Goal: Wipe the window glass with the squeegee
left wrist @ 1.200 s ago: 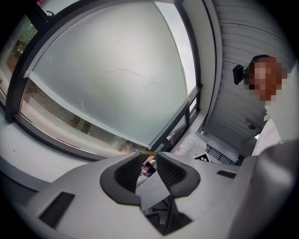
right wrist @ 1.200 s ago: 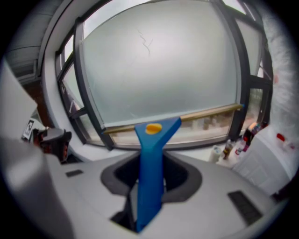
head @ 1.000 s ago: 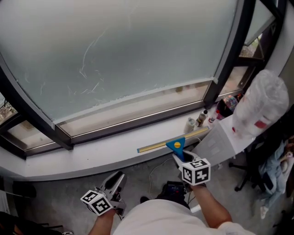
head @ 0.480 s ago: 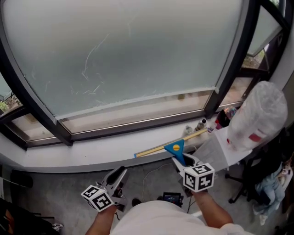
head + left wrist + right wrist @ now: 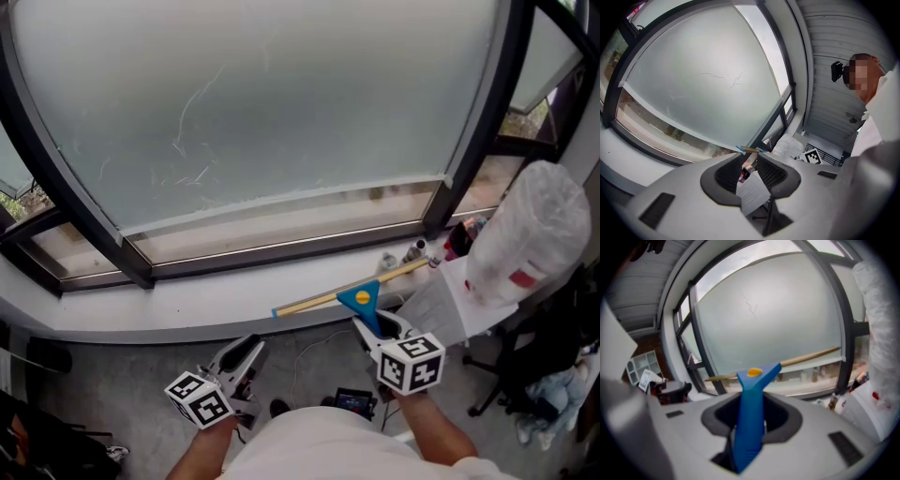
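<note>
Clamping the squeegee (image 5: 359,296) by its handle, the right gripper (image 5: 375,325) holds it below the window glass (image 5: 281,103); the left gripper (image 5: 246,356), lower down, gapes empty. A tilted blade may streak or slip.

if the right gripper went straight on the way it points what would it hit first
Probably the window glass. The right gripper grips the squeegee, so its blade leads and would meet the lower pane just above the sill. Depth is hard to judge.
</note>
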`<state>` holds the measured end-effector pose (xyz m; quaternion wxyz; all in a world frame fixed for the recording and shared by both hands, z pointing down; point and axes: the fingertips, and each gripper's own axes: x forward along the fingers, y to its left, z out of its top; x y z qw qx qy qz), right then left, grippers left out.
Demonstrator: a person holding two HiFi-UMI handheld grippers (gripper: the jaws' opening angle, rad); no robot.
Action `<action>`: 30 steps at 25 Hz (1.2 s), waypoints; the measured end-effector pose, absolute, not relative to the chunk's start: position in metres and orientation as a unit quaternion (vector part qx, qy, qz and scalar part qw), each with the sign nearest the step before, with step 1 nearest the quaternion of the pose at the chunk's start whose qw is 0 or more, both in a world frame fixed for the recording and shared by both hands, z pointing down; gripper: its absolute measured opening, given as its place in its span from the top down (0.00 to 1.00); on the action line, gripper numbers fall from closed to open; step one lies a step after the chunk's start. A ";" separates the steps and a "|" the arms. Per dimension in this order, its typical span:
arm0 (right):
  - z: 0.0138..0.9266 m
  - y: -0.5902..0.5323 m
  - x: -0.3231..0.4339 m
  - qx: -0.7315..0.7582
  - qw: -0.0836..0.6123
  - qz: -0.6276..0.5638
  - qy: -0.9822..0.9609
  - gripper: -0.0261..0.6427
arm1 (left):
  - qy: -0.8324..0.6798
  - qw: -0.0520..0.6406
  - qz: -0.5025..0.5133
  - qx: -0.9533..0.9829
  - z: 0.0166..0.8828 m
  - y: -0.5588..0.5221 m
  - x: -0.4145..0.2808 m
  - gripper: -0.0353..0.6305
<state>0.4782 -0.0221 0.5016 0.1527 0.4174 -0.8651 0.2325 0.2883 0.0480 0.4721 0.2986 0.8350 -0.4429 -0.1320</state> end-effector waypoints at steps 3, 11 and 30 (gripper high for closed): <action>0.497 -0.021 0.479 0.421 0.146 0.224 -0.866 0.75 | -0.442 0.293 -0.130 0.838 0.472 0.051 0.288 0.76; 0.485 -0.021 0.481 0.435 0.140 0.203 -0.866 0.75 | -0.434 0.295 -0.126 0.842 0.469 0.054 0.292 0.76; 0.451 -0.025 0.486 0.461 0.115 0.168 -0.864 0.75 | -0.407 0.286 -0.138 0.857 0.452 0.053 0.310 0.76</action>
